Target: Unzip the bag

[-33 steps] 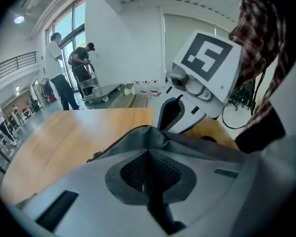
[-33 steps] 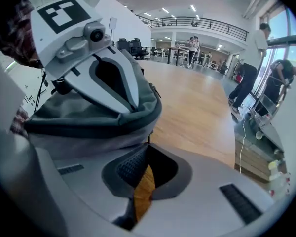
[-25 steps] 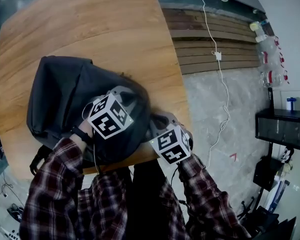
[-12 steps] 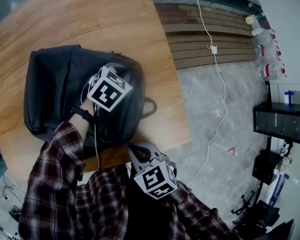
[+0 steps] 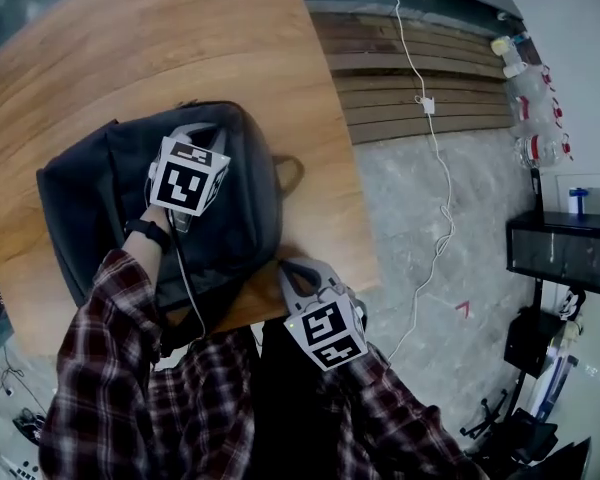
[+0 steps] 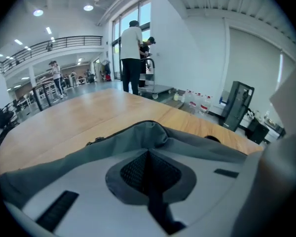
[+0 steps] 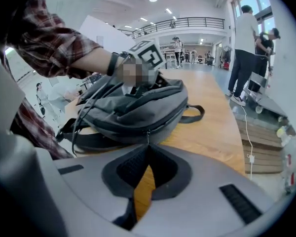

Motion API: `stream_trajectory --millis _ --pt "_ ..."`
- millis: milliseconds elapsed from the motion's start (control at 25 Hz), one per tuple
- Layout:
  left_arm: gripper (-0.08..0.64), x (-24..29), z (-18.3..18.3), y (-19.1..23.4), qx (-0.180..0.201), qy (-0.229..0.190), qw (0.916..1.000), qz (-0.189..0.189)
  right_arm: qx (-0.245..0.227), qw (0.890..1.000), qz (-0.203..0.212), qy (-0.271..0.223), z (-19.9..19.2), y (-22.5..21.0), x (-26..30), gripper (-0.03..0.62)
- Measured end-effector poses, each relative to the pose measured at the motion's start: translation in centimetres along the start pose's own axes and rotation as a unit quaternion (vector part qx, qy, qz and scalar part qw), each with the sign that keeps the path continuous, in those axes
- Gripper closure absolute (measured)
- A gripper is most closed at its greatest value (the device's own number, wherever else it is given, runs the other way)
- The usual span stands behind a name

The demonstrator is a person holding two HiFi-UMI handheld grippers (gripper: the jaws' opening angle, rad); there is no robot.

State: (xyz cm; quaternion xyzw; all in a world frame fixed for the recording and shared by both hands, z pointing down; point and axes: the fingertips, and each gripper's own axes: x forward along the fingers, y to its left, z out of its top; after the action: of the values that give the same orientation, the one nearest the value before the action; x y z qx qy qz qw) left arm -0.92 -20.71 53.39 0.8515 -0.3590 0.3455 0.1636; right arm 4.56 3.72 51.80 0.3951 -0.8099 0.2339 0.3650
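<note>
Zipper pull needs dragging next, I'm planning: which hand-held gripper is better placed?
Right. The right hand-held gripper has its tips closed at the zipper pull; the left hand-held gripper pinches the bag up top, away from it.

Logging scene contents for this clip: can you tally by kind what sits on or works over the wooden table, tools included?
Backpack: 1
Tools: 2 (left tool shut on the backpack's fabric, right tool shut on its zipper pull)
Total: 3
</note>
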Motion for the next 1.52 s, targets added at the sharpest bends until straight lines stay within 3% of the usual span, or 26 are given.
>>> stream_trajectory --millis 200,320,480,680,960,1200,1320,1520 --pt "0.551 -3.4 -2.9 2.3 -0.026 -0.015 0.999 0.034 -0.052 0.999 -0.013 0.006 2.0 -3.7 1.5 0.581" --pt "0.551 -5.2 -4.1 2.7 0.004 -0.011 0.9992 0.039 -0.114 0.993 -0.004 0.018 3.8 -4.2 3.4 0.581" --pt "0.551 -7.3 -6.4 2.0 0.062 0.01 0.9977 0.025 -0.137 0.99 -0.003 0.016 6.1 -5.0 5.6 0.581" --pt "0.551 -9.4 -8.2 0.9 0.058 0.021 0.9981 0.006 -0.149 0.989 -0.002 0.015 8.3 -5.9 7.4 0.581" --pt "0.551 -10.0 -8.5 -1.4 0.045 0.024 0.9983 -0.026 -0.137 0.991 -0.001 0.009 9.1 -5.5 7.4 0.581" --pt "0.551 -8.8 -8.3 -1.1 0.016 0.029 0.9994 -0.009 -0.075 0.997 0.001 0.002 7.9 -3.9 5.8 0.581" --pt "0.551 -8.2 -7.8 -0.8 0.016 0.027 0.9994 0.012 -0.067 0.998 0.004 0.003 6.5 -2.0 4.7 0.581" --pt "0.551 -6.6 -6.5 -0.7 0.019 0.029 0.9993 0.01 -0.038 0.998 0.041 -0.005 4.8 2.8 2.8 0.581"
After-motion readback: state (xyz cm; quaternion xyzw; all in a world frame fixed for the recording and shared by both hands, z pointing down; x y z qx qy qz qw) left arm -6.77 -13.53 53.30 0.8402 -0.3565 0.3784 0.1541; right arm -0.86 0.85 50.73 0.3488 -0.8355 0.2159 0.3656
